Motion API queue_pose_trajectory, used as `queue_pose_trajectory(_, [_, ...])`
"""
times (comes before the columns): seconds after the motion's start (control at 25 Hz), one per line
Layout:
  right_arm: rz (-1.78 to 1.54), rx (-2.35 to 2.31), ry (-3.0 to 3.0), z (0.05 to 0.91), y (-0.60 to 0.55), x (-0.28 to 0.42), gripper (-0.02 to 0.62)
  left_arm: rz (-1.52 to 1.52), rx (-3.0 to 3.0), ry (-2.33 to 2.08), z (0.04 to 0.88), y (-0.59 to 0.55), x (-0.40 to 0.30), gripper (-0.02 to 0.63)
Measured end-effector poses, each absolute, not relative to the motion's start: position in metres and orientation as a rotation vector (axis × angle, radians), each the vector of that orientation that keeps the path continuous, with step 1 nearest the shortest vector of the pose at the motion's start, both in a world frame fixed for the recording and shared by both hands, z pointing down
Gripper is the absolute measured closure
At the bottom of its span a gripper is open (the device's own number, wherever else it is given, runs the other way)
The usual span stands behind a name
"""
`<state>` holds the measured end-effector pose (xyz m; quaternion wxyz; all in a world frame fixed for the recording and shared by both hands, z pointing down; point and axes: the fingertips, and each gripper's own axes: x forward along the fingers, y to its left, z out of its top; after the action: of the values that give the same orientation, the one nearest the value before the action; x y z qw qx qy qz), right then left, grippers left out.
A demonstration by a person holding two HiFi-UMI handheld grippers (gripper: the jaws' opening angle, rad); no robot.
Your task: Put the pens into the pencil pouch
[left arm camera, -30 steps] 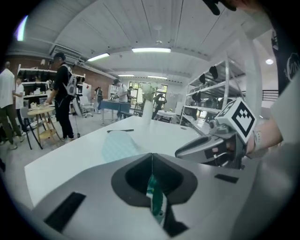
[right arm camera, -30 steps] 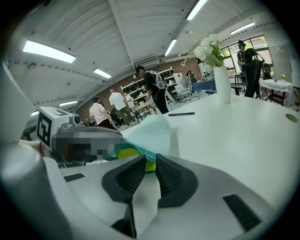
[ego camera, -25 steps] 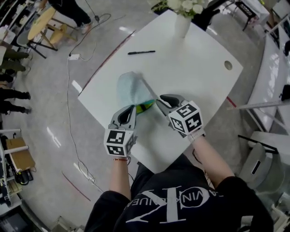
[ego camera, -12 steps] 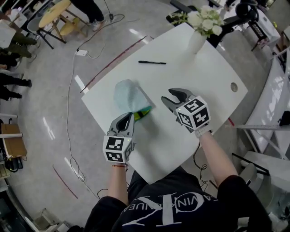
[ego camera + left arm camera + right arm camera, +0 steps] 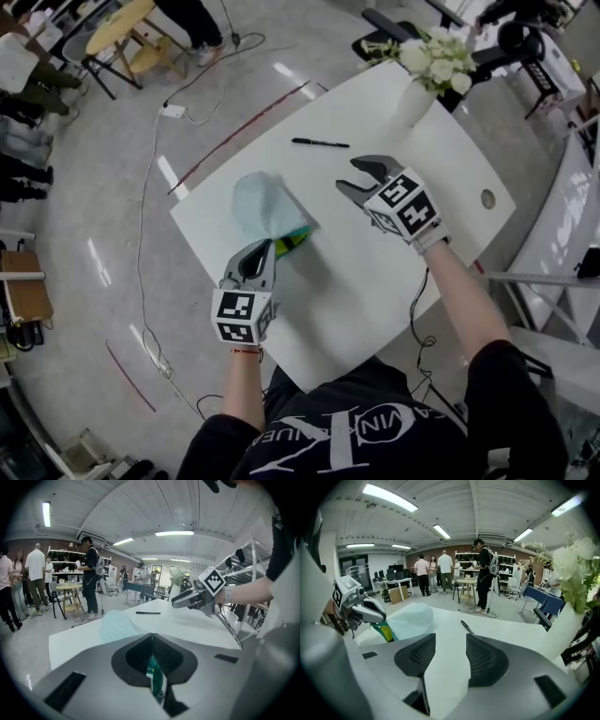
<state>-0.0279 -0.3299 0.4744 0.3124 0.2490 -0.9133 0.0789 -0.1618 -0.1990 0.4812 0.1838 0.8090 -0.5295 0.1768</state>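
Head view: left gripper [image 5: 265,249] pinching pouch [image 5: 263,203] edge; right gripper [image 5: 362,174] opening, empty; pen [image 5: 320,142] beyond; flower vase [image 5: 412,101] past pen.

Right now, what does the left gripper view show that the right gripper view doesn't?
Only the left gripper view: the left gripper, fingers shut on the pencil pouch's green edge, and the right gripper seen from the side.

Only the right gripper view: the right gripper's own fingers, opening with nothing between them, the left gripper seen from outside, and white flowers.

Both: the black pen lying on the white table, the pencil pouch, and people in the background.
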Motion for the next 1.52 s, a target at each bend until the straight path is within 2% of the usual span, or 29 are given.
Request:
queue_pose_trajectory(0.68, [0.227,0.604,-2.308,0.55,-0.433,-0.044,0.39,0.502,2.261,-1.518,0.484,-0.199,-0.159,0.6])
queue_pose_trajectory(0.84, [0.26,0.59,-2.253,0.563,-0.447,-0.043,0.45,0.499,2.257,-1.526,0.483,-0.198,-0.156,0.6])
queue_pose_trajectory(1.2, [0.271,0.482,-2.236,0.569,-0.446,-0.046,0.492,0.512,2.251,-1.533,0.482,-0.197,-0.154,0.6])
queue_pose_trajectory(1.32, [0.221,0.471,-2.232,0.572,-0.44,-0.047,0.542,0.518,2.248,-1.528,0.483,-0.195,-0.153,0.6])
queue_pose_trajectory(1.52, [0.228,0.5,-2.238,0.572,-0.424,-0.041,0.548,0.521,2.242,-1.523,0.484,-0.19,-0.15,0.6])
